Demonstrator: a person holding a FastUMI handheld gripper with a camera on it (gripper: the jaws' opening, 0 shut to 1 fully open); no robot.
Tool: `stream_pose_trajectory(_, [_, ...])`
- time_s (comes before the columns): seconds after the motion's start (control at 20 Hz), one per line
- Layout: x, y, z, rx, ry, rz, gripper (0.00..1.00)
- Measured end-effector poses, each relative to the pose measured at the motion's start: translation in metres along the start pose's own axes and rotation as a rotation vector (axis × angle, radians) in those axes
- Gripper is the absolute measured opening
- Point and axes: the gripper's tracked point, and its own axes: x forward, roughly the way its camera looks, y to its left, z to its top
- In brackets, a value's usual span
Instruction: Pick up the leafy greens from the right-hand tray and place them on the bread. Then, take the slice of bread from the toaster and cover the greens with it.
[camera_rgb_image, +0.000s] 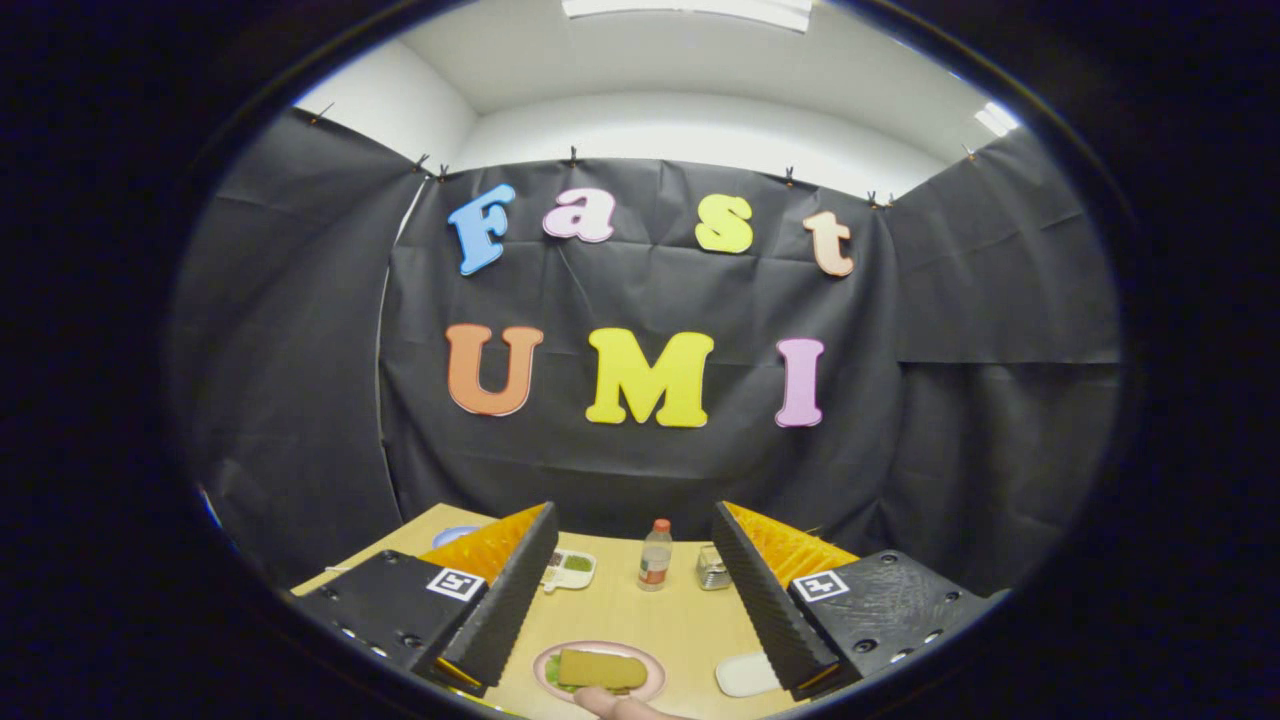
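Note:
My gripper (633, 560) is open and held above the wooden table (660, 625), with nothing between its fingers. Below and between the fingers sits a pink-rimmed plate (650, 665). On it lies a slice of bread (602, 668), with green leaves (553, 674) peeking out under its left edge. A person's fingertip (610, 702) touches the near side of the plate. A white tray (746, 674) lies right of the plate, partly hidden by the right finger.
Further back on the table stand a small bottle with a red cap (655, 556), a small glass jar (712, 569) and a white dish with green food (569, 569). A blue-rimmed dish (452, 536) shows behind the left finger. The black cloth wall rises behind the table.

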Motion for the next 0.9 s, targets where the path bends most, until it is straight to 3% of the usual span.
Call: stream_pose_trajectory(0.9, [-0.005,-0.006,-0.006,-0.012,0.027,-0.046,0.96])
